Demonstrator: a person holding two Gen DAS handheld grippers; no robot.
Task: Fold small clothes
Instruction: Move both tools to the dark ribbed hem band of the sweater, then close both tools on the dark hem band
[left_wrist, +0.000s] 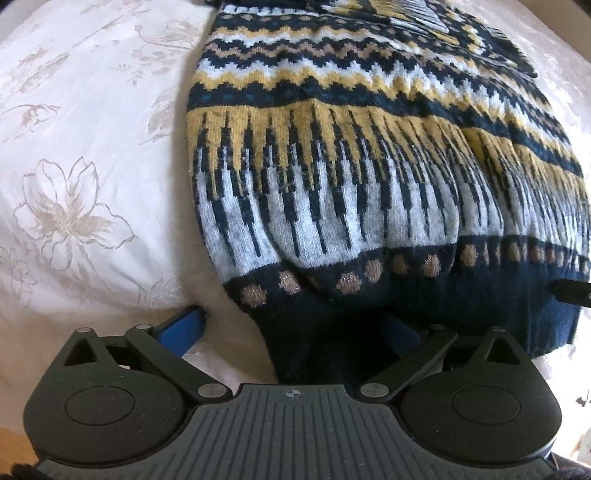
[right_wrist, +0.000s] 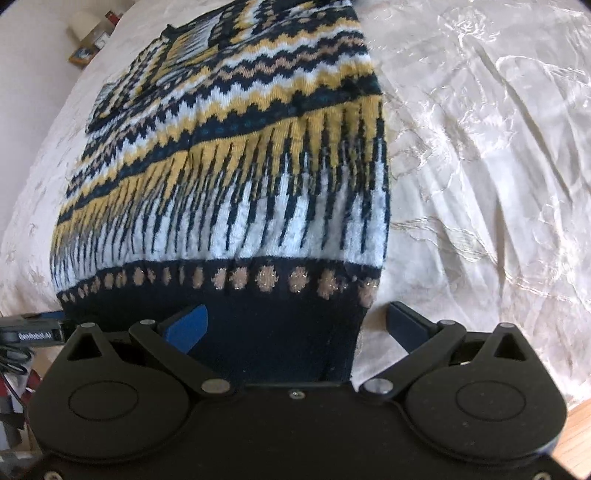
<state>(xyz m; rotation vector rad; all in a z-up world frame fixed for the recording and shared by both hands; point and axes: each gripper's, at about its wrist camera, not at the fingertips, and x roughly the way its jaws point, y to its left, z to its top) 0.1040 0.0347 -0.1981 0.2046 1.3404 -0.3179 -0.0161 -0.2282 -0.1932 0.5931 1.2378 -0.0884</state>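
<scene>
A knit sweater (left_wrist: 351, 155) with navy, yellow, white and tan zigzag bands lies flat on a white floral bedspread (left_wrist: 81, 155). Its navy hem (left_wrist: 332, 325) is nearest me. My left gripper (left_wrist: 291, 325) is open, its blue fingers (left_wrist: 184, 328) spread either side of the hem's left corner. The sweater (right_wrist: 240, 166) also fills the right wrist view. My right gripper (right_wrist: 295, 325) is open, its blue fingers (right_wrist: 188, 325) straddling the hem's right corner (right_wrist: 288, 332). The cloth lies between both pairs of jaws, not pinched. The sleeves look folded in at the far end.
The bedspread (right_wrist: 480, 166) stretches wide and wrinkled to the right of the sweater. A shelf with small items (right_wrist: 92, 33) stands beyond the bed at the far left. The other gripper's tip (right_wrist: 33, 334) shows at the left edge, and wooden floor (right_wrist: 576, 424) at bottom right.
</scene>
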